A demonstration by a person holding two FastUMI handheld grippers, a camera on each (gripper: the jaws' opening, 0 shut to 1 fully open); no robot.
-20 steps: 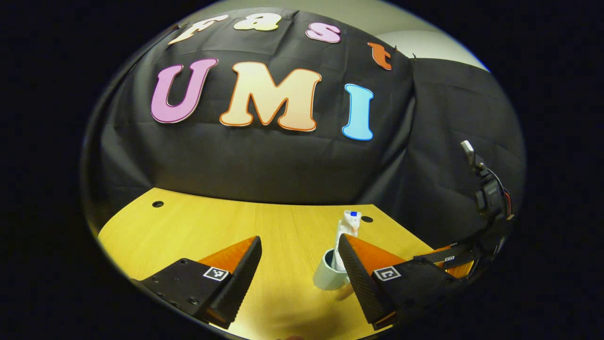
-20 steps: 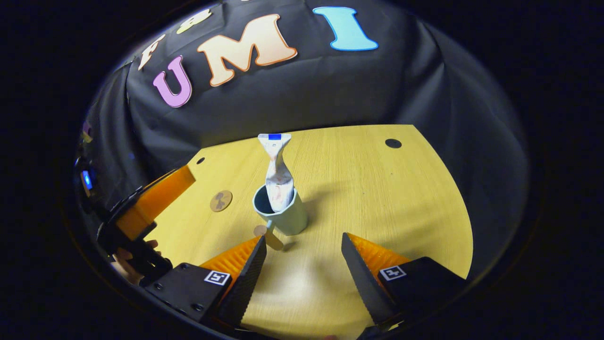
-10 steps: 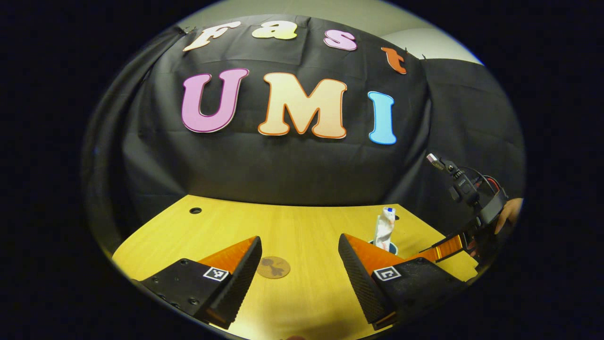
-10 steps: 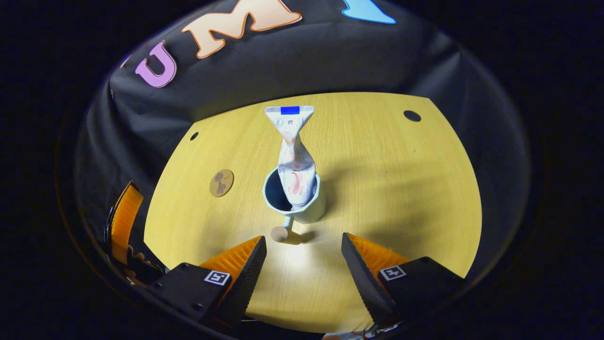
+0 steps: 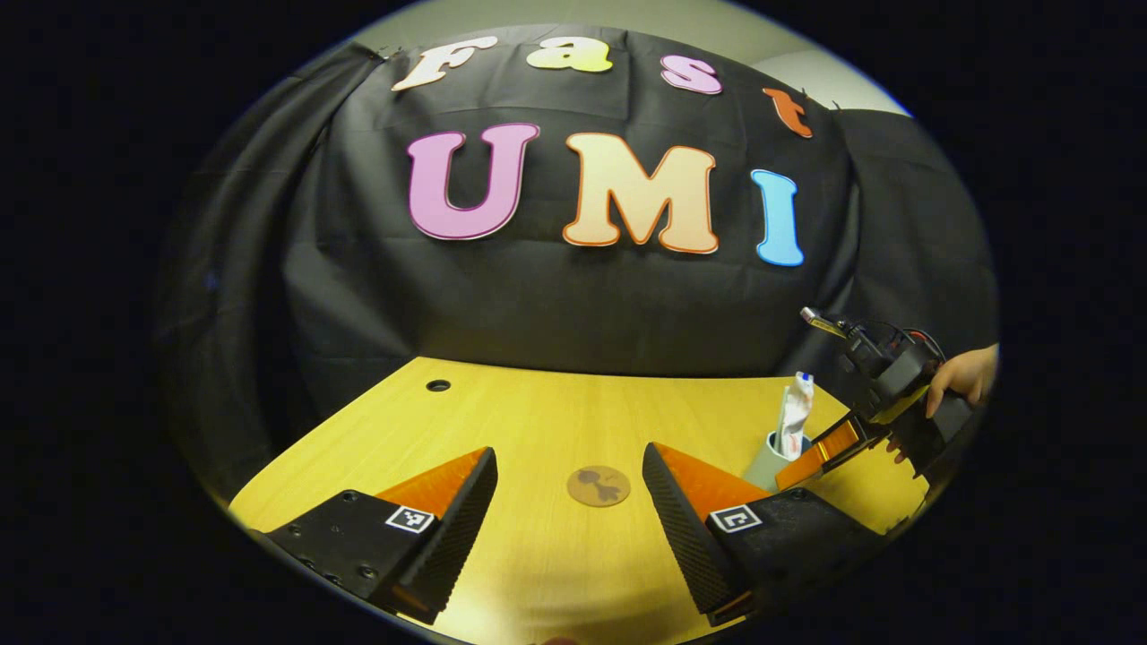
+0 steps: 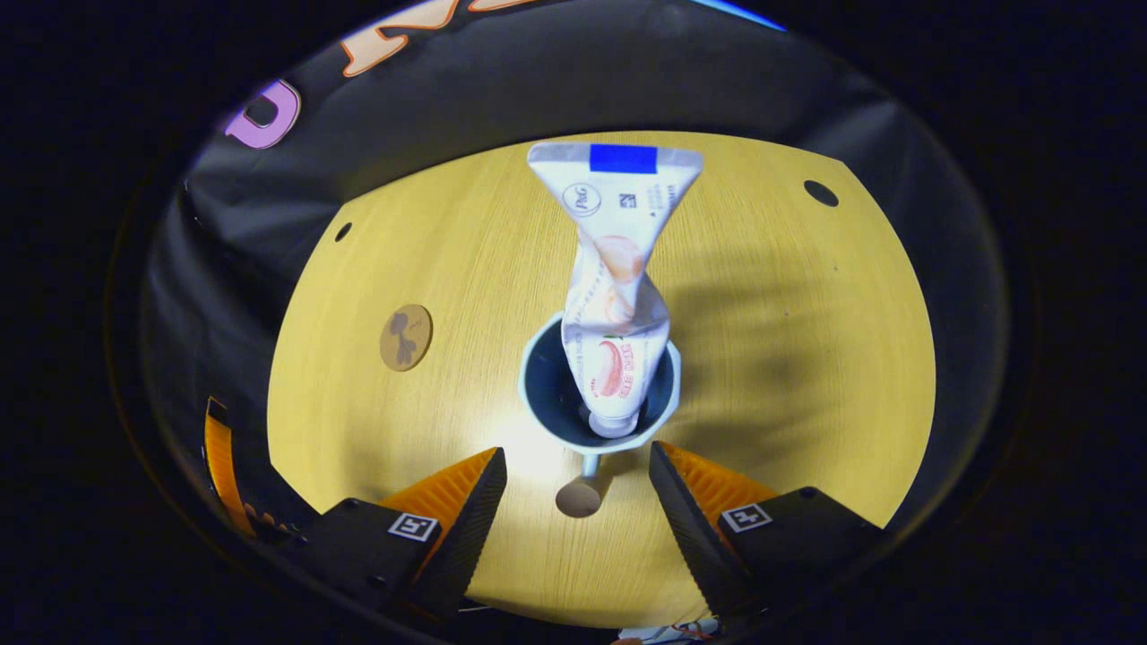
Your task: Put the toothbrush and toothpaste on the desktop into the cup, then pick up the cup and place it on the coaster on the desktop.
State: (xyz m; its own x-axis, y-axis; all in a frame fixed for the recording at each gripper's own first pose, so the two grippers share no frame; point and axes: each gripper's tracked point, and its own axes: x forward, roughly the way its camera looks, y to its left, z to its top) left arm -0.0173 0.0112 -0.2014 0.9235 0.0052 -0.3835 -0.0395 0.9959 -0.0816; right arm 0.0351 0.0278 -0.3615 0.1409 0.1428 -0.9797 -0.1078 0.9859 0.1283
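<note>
One cup [image 6: 599, 394] holding one toothpaste tube [image 6: 614, 278], one round coaster [image 6: 406, 337], two grippers and three holes on the yellow counter [image 6: 789, 340].

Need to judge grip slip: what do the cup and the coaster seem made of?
Cup: likely matte plastic or glazed ceramic; smooth pale blue-grey wall, darker inside, no sharp glints. Coaster: probably cork or wood; flat, dull brown disc with a darker printed shape.
</note>
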